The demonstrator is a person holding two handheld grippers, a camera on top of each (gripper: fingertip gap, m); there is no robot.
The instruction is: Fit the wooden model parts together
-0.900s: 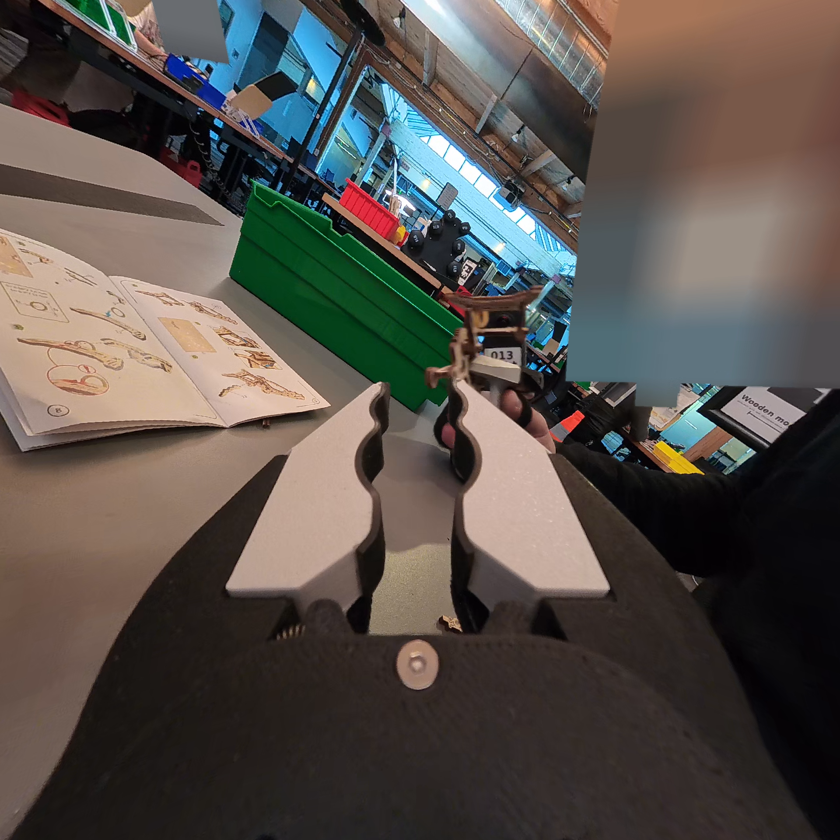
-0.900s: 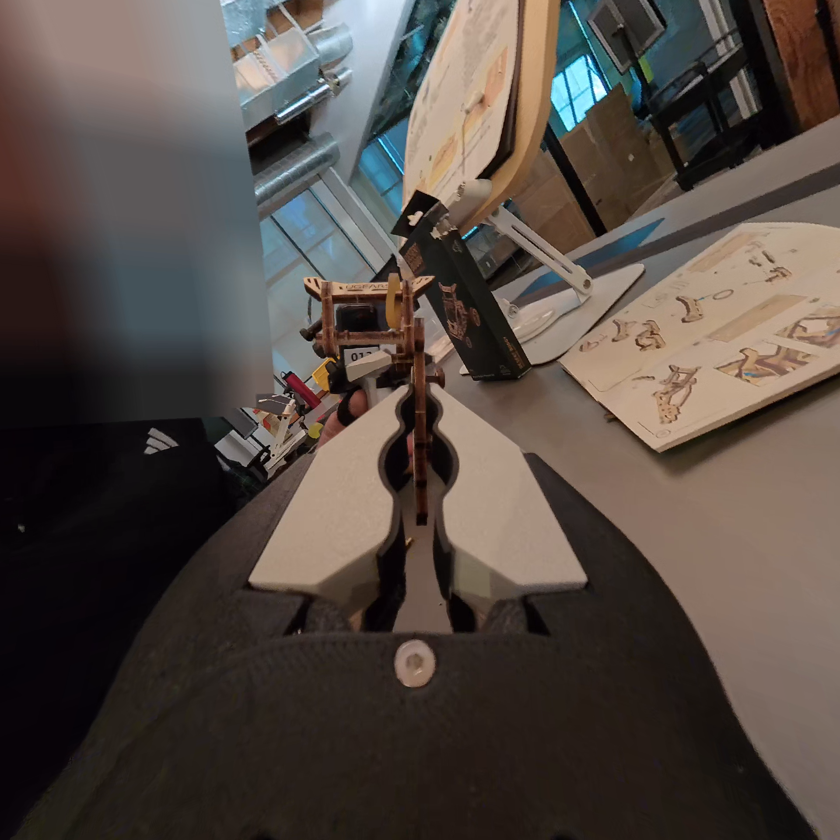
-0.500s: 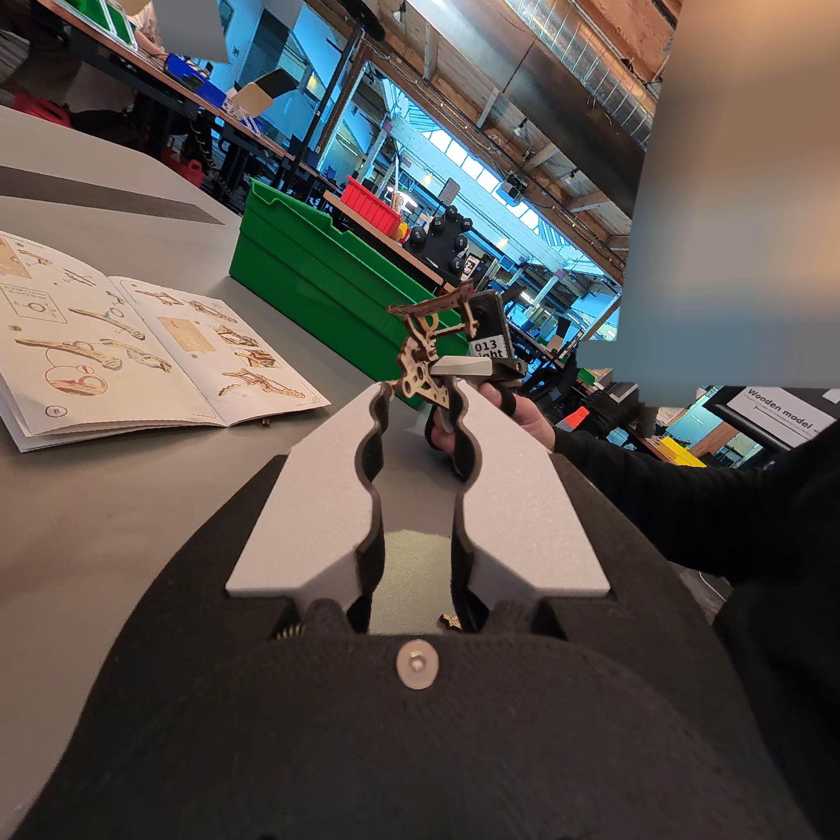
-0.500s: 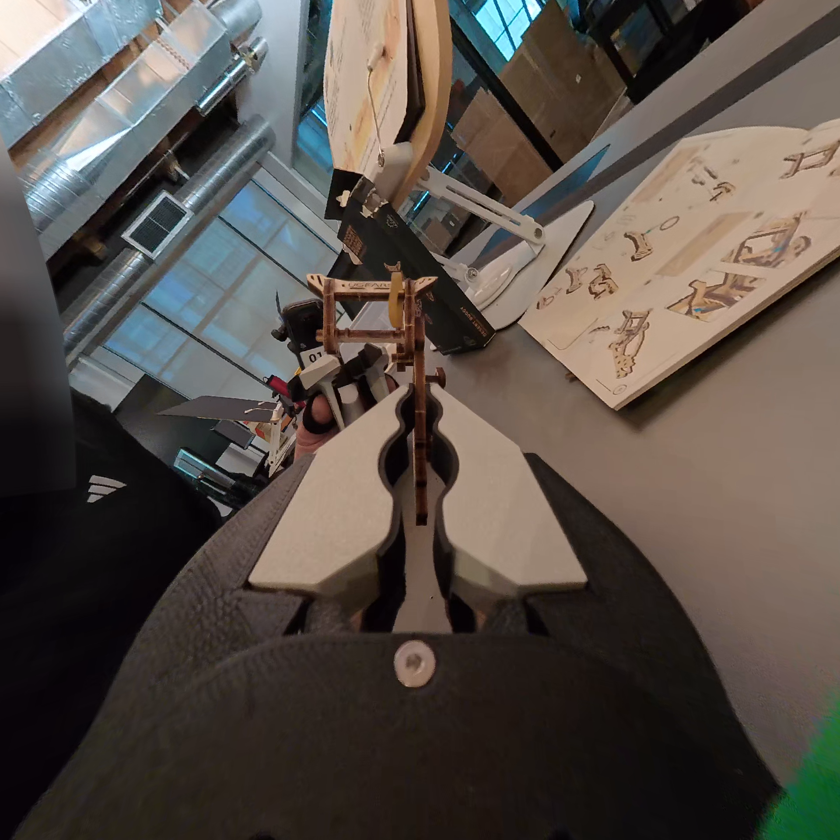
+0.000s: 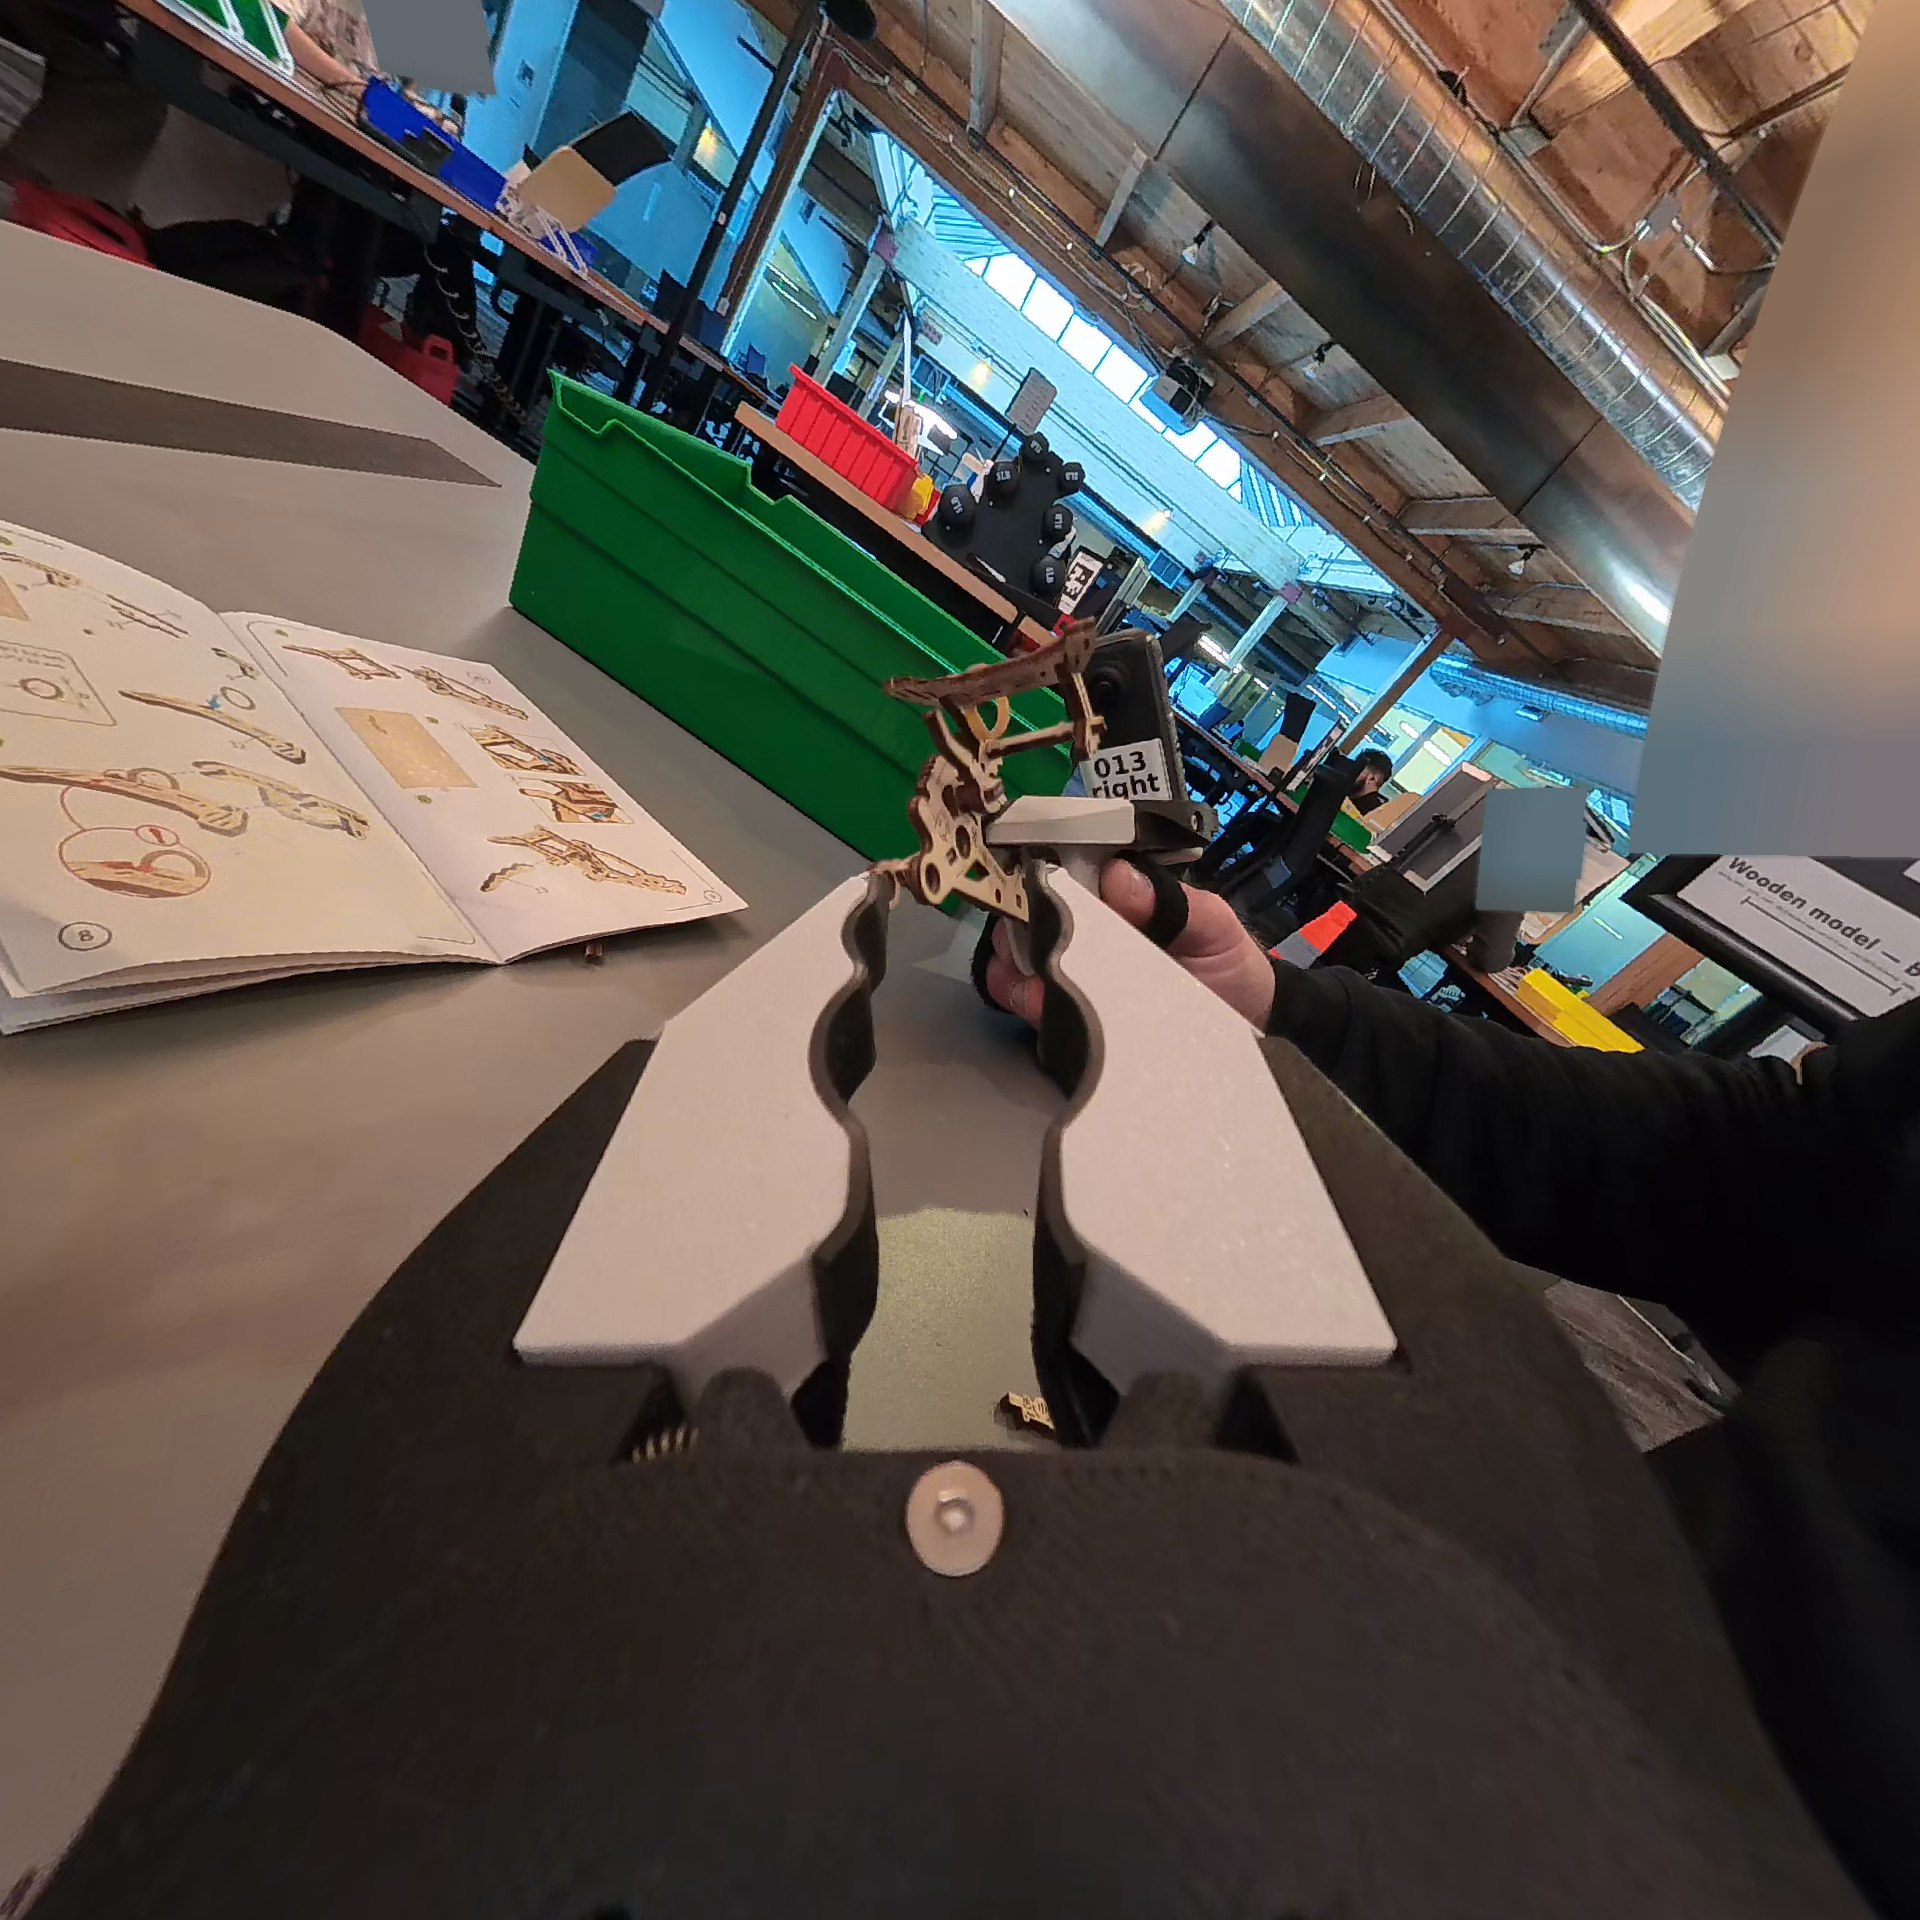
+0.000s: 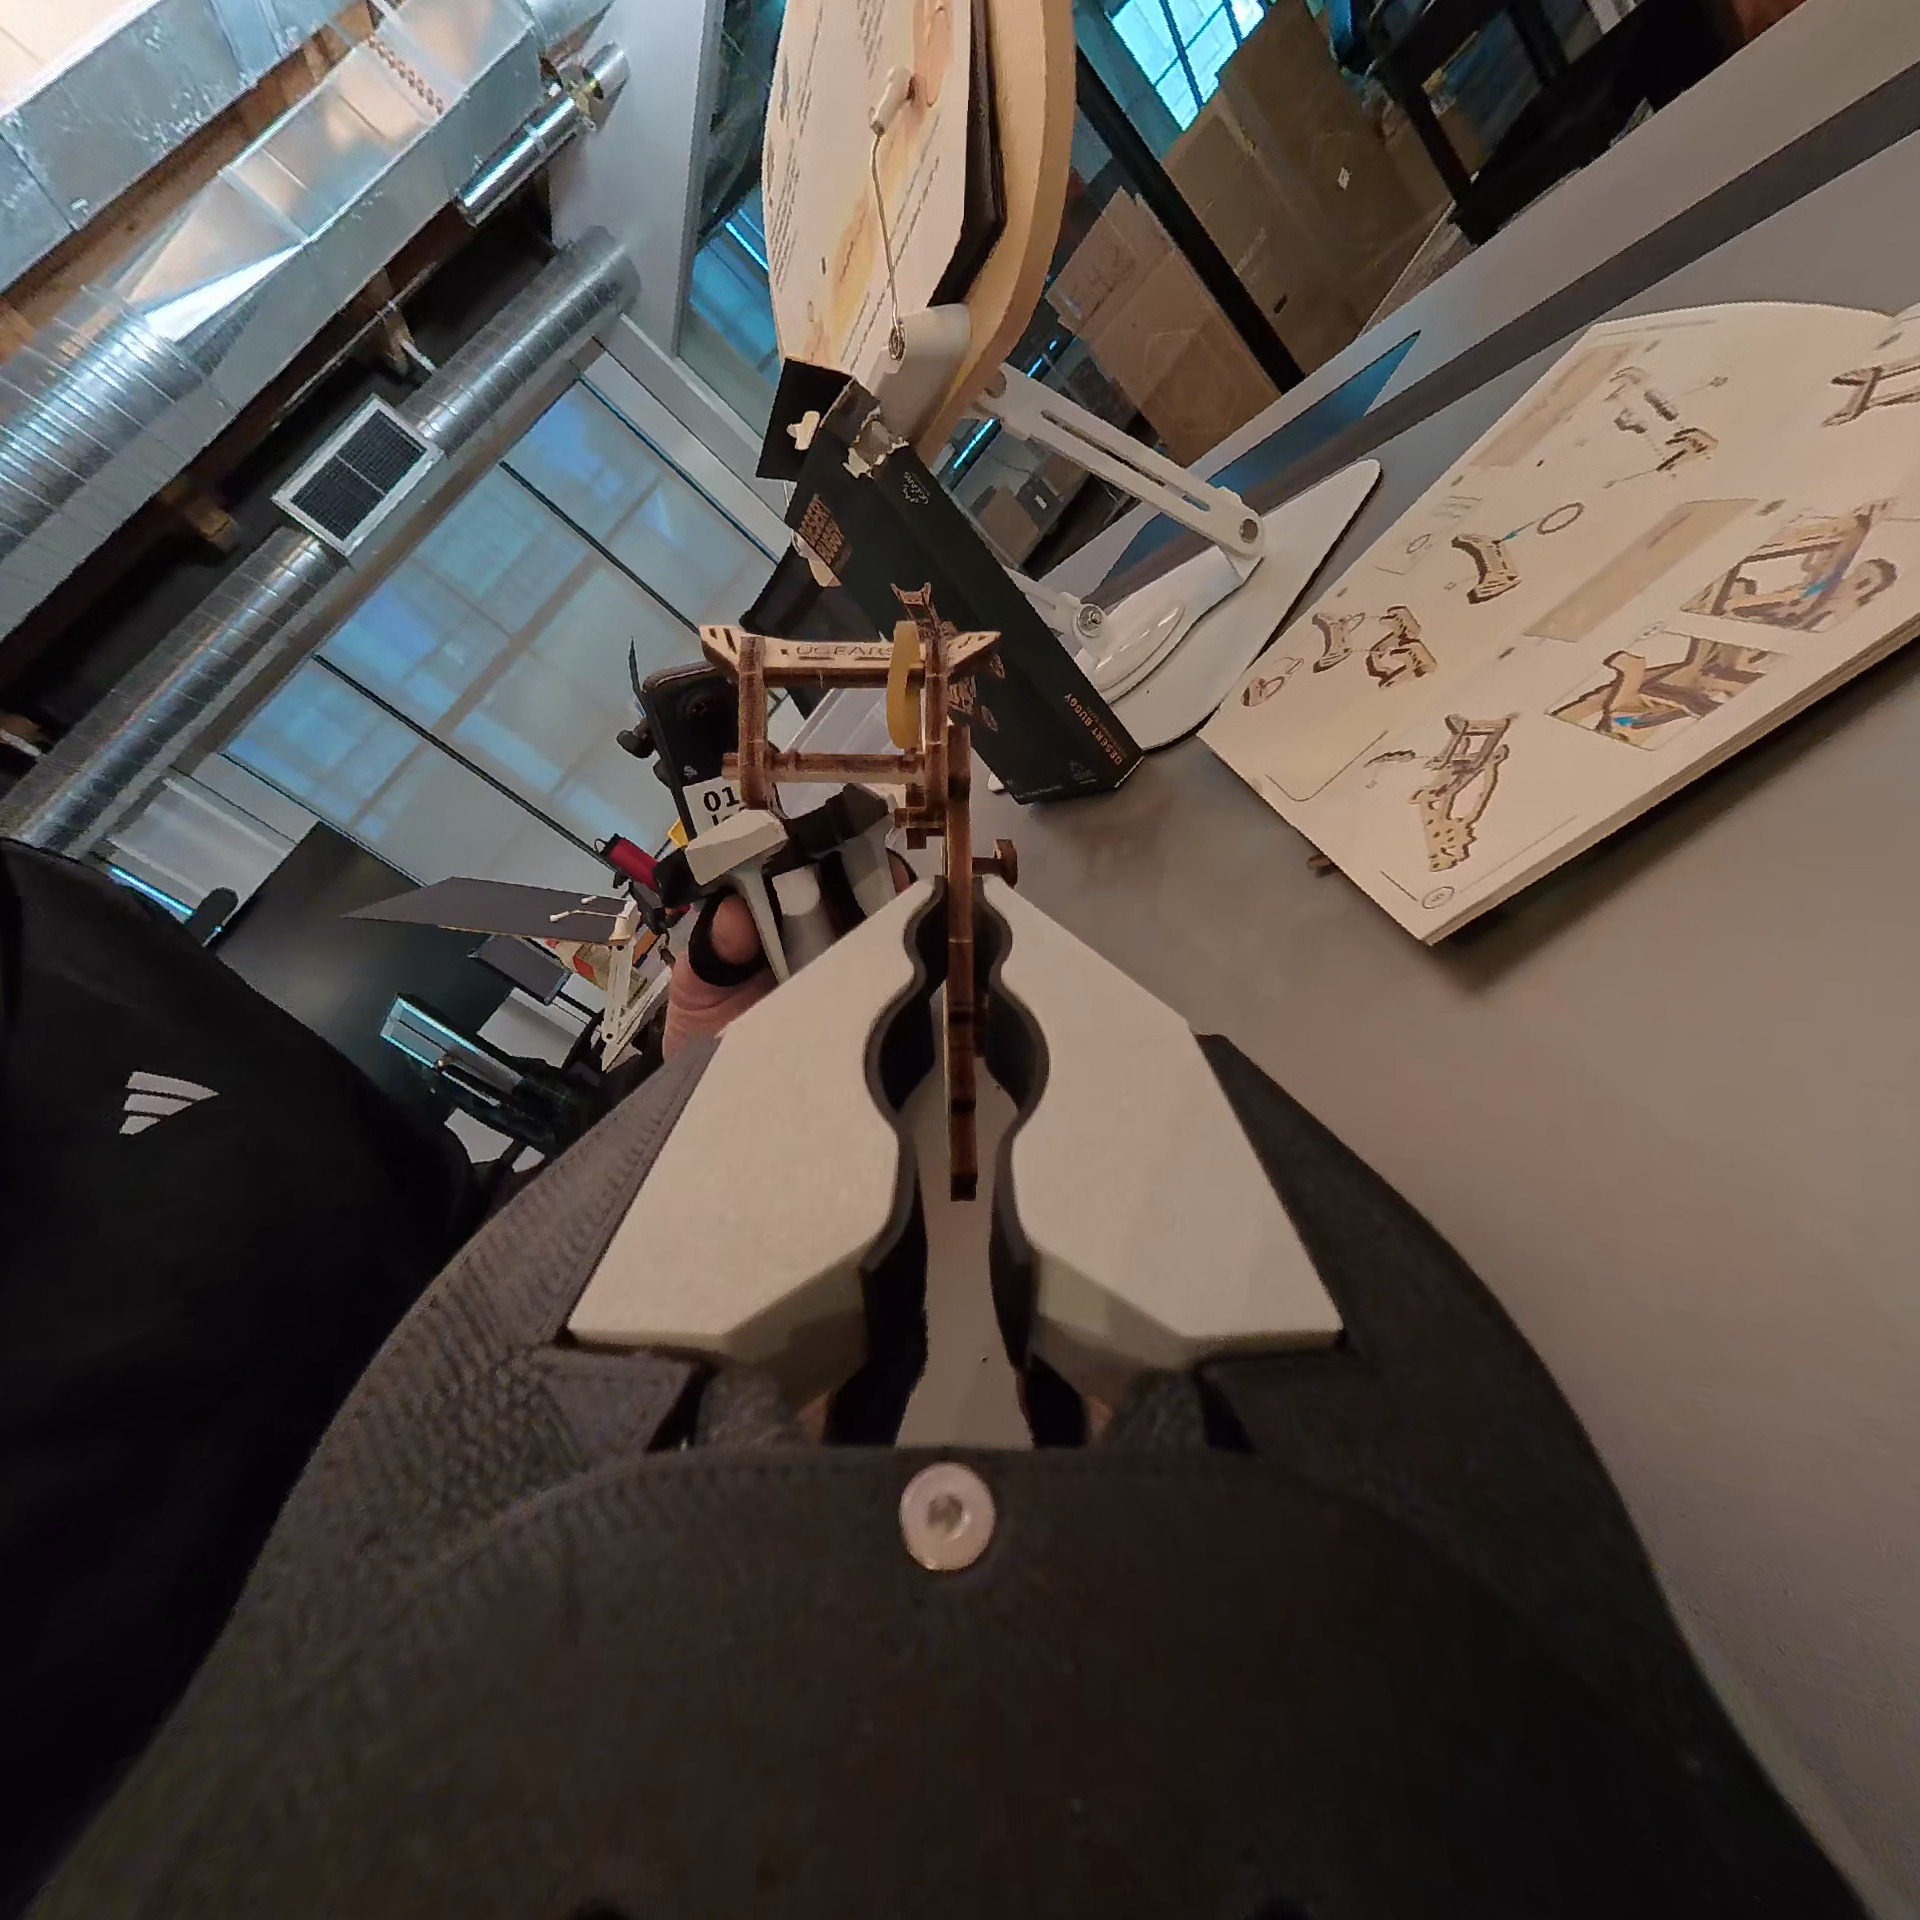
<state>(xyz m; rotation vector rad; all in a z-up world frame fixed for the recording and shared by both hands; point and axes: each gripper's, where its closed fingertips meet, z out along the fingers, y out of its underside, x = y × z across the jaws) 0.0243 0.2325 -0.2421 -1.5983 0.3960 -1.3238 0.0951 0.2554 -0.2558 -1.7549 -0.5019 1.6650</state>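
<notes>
Fingers of the left tool [image 5: 961, 914] are standing apart, empty, just below the wooden model [image 5: 982, 795] above the tabletop [image 5: 312, 1143]. Right tool [image 6: 956, 914] is clamping the wooden model [image 6: 951, 997], its frame rising beyond the tips.

Brown laser-cut wooden model [image 6: 914, 748], partly assembled; upright, clamped edge-on in right tool [image 6: 956, 894]; above table.

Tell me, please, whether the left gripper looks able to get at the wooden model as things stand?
Probably yes: the left gripper is open, and the wooden model, held in the right gripper, sits just past its tips with nothing between.
</notes>
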